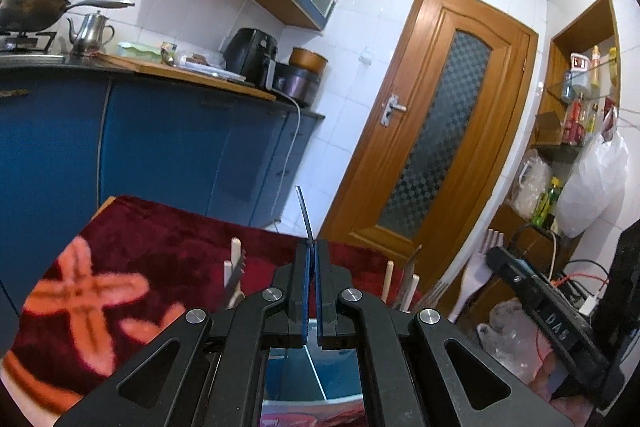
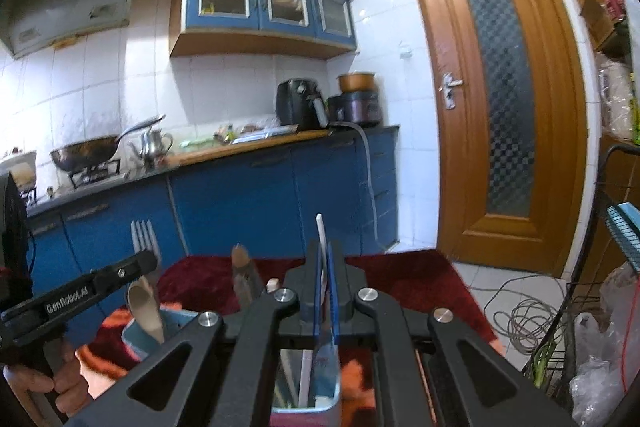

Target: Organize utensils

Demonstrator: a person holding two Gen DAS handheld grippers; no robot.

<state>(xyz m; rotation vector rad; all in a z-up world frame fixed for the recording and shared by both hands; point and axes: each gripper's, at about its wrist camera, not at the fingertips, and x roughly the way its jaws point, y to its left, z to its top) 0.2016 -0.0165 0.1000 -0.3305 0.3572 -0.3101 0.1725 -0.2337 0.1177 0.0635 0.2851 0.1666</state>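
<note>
Closest in the right wrist view, the right gripper is clenched on a white fork seen edge-on, its blue pads pressed flat on the handle. The handle runs down below the jaws into the light blue utensil holder directly beneath. At the near left a person's hand grips the handle of the left gripper, which is clamped on a pale fork held tines up, just left of the holder. A wooden spoon and a wooden spatula stand upright in the holder's left part. From the left wrist view, the left gripper shows its pads closed on the same pale fork, a thin strip rising between them. Wooden sticks poke up on either side of its fingers. To the right, the right gripper carries the white fork, tines upward. The holder sits on a dark red cloth with an orange flower pattern. Beyond it run blue base cabinets under a counter. On that counter stand, from left to right, a wok on a burner, a metal teapot, a black air fryer and a rice cooker. At the far right stands a wooden door with patterned glass.
</note>
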